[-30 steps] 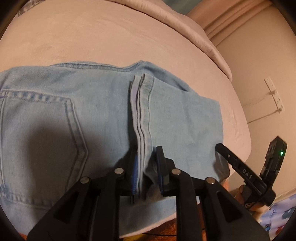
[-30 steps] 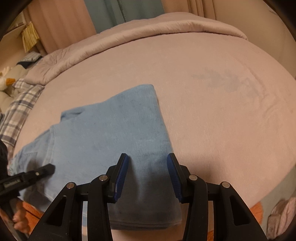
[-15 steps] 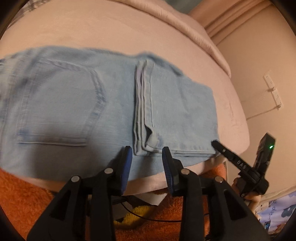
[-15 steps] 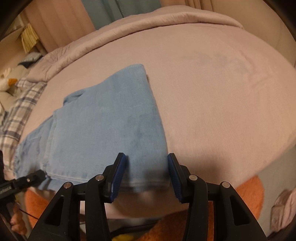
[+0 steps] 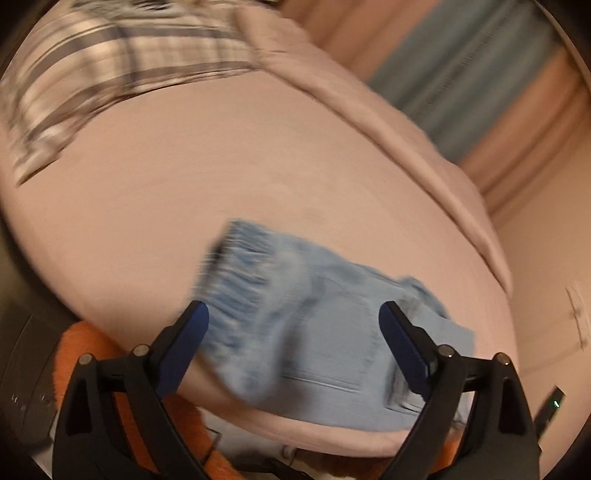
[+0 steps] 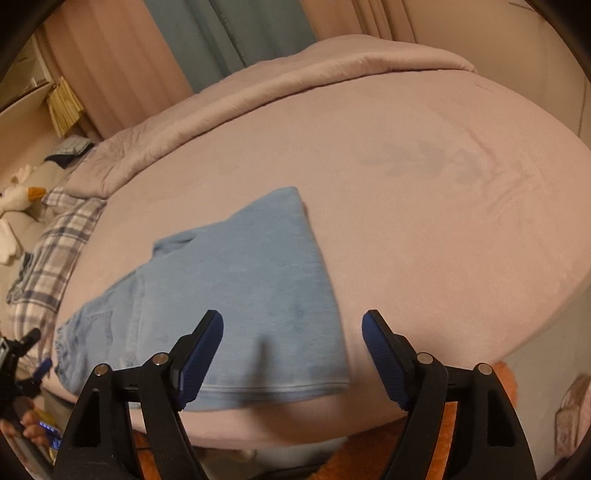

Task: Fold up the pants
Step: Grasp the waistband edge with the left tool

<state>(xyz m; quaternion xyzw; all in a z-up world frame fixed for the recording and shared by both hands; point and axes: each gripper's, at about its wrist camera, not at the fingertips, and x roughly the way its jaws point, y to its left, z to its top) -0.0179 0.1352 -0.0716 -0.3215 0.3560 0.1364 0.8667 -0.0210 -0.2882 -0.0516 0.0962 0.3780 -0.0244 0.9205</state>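
Both units have released and backed off. The left hand-held gripper (image 5: pixel 293 325) and right hand-held gripper (image 6: pixel 291 334) now stand spread wide, empty. The pants (image 6: pixel 236 295) lie folded at lower centre on the bed (image 6: pixel 424 221); folding appears complete.

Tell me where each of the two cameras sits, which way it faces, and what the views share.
Left wrist: rides the left gripper, looking forward between its open blue pads across the folded jeans toward the plaid pillow; heavily blurred.
Right wrist: rides the right gripper, also open, looking over the jeans' smooth folded end toward the curtains; the person's other hand shows at lower left.
Shared: the jeans, the pink bed, the plaid pillow.
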